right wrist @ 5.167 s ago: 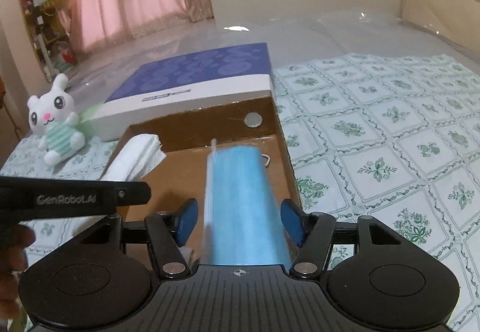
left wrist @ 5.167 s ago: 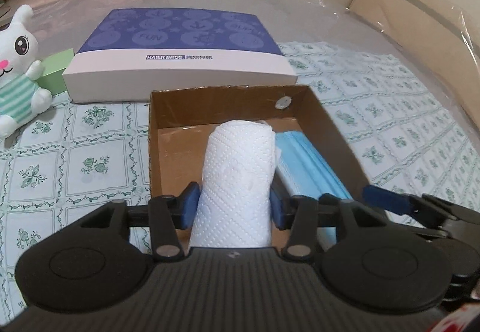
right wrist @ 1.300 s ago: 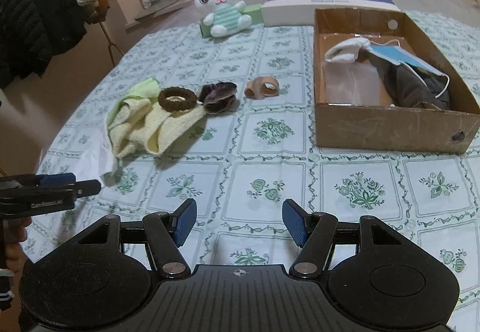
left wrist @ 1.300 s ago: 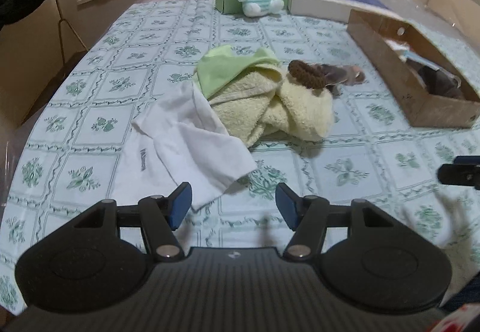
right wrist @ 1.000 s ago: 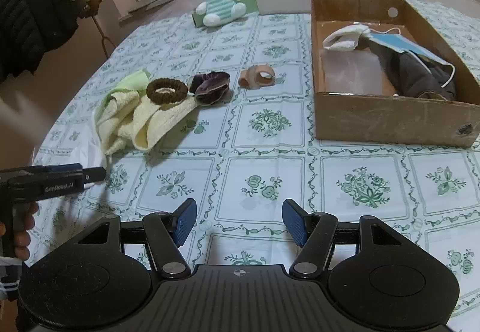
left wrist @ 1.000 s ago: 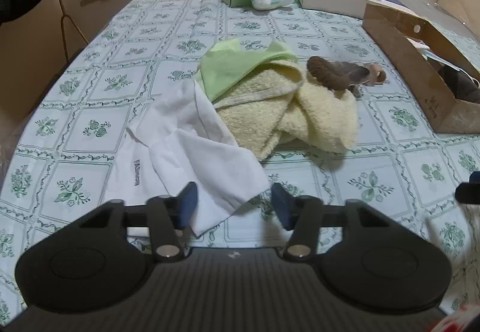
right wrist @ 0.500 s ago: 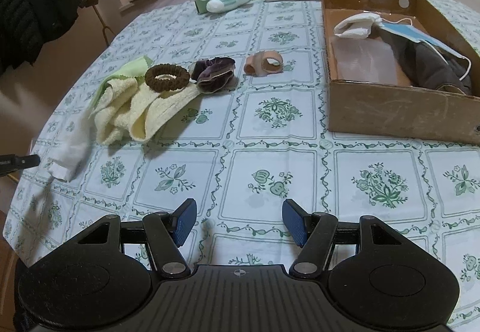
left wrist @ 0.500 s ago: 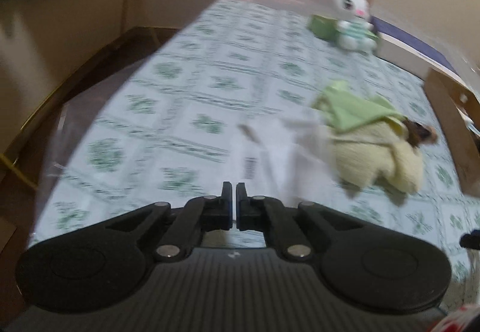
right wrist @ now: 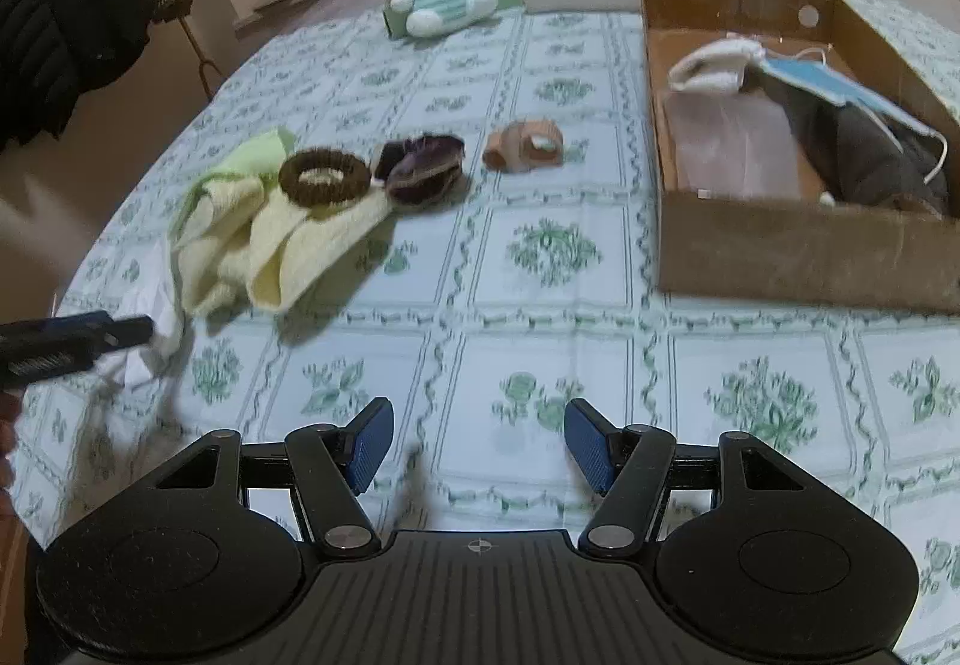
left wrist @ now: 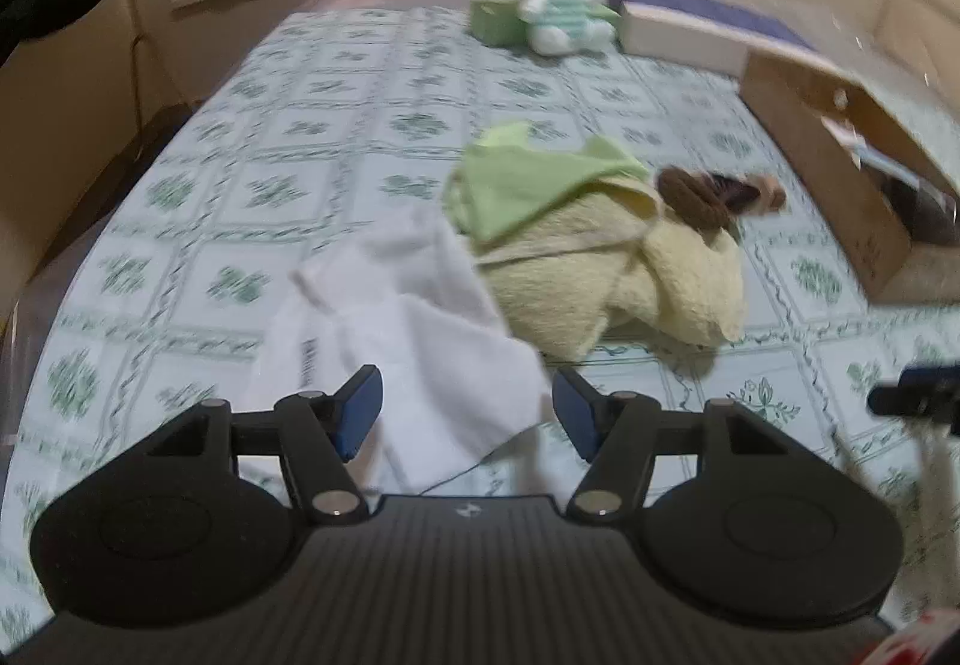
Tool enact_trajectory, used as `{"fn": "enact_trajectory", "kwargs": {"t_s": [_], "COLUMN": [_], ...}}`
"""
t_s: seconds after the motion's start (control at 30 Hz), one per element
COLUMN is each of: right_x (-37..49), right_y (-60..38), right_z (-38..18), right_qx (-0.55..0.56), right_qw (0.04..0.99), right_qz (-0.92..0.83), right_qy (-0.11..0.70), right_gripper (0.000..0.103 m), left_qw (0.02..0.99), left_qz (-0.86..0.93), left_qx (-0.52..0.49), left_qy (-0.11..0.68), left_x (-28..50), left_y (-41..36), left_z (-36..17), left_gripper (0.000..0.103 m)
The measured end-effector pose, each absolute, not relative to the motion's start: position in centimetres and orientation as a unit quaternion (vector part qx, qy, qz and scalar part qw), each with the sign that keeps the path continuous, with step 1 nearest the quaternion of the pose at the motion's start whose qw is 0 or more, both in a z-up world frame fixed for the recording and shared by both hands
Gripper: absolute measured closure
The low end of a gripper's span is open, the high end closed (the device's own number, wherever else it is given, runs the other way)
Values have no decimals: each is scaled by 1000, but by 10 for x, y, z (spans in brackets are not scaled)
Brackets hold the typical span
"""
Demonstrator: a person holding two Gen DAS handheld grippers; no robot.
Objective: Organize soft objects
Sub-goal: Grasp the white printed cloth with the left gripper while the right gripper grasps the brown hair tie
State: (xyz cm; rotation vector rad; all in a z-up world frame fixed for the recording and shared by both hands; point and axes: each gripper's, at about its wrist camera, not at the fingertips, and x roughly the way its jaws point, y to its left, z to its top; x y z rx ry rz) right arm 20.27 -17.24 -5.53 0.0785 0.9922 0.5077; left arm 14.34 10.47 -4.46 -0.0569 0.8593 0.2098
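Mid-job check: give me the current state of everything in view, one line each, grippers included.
Left gripper: jaws opening, white cloth between them, not pinched.
Right gripper: open, empty.
White cloth: crumpled on the table.
Yellow towel: bunched, brown scrunchie on it.
Green cloth: draped over the towel.
Purple scrunchie: loose on table.
Box: open, partly filled.
Mask: in the box.

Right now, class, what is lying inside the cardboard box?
Inside the cardboard box lie a white cloth, a blue face mask with white ear loops, a dark grey garment and a pale translucent sheet. Anything beneath the garment is covered.
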Motion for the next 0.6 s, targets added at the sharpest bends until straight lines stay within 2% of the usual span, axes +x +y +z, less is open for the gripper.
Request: {"fn": "enact_trajectory", "kwargs": {"t_s": [0.07,0.13,0.17,0.2,0.23,0.27,0.3,0.6], "right_x": [207,212,214,215,217,220,222,241], "right_y": [-171,-167,-164,-161,-156,-151,-147,-107], "right_z": [-51,-46,-44,-42,-41,-39,-37,-35], "right_qx": [41,43,44,44,43,43,43,33], "right_qw": [853,858,860,861,861,862,862,867], "right_qz": [242,249,255,260,268,278,286,341], "right_qy": [461,447,440,435,429,423,417,363], "right_gripper": [40,40,40,40,40,40,40,40], "left_qw": [901,901,900,897,896,897,898,902], "left_qz": [112,116,117,115,110,108,108,149], "left_qx": [-17,-15,-17,-23,-30,-38,-44,-131], "left_qy": [418,417,420,426,428,427,424,384], "left_x": [153,159,162,165,166,166,165,133], "left_y": [102,104,107,110,113,117,121,182], "left_z": [-52,-58,-61,-64,-65,-64,-63,-38], "left_gripper": [44,51,57,74,81,82,88,92]}}
